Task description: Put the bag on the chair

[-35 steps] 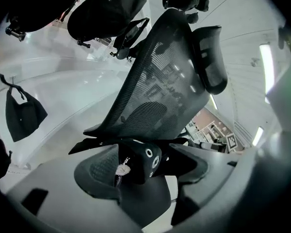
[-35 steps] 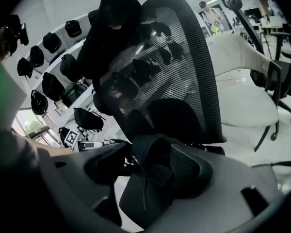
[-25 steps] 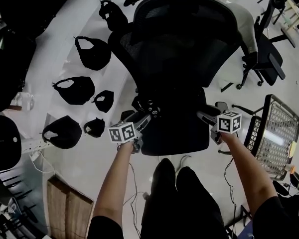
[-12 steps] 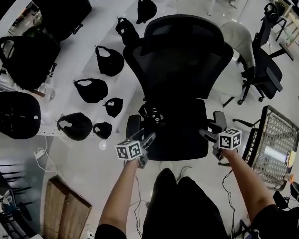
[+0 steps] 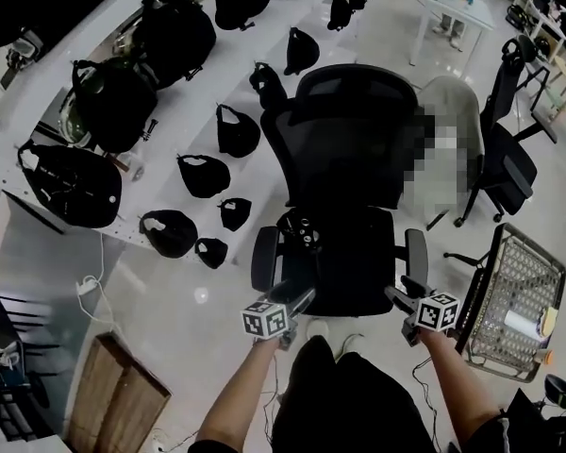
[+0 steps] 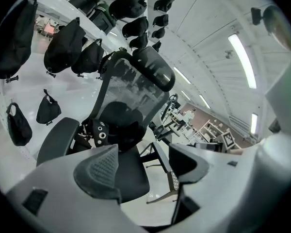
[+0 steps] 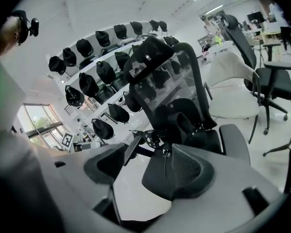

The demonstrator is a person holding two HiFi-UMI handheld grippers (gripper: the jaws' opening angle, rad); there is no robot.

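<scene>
Black bag [image 5: 299, 226] lay on the seat of the black chair [image 5: 354, 135], just ahead of the left gripper [image 5: 297, 302] and ahead-left of the right gripper [image 5: 397, 296]. Both grippers hovered by the seat's front edge, jaws wide apart, holding nothing.

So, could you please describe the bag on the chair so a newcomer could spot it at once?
Find the black mesh chair mid-room, beside the white shelves. On its seat, at the rear corner nearest those shelves, lies a small black bag. Unlike its neighbours on the shelves, it sits on a seat and shows metal rings.
</scene>
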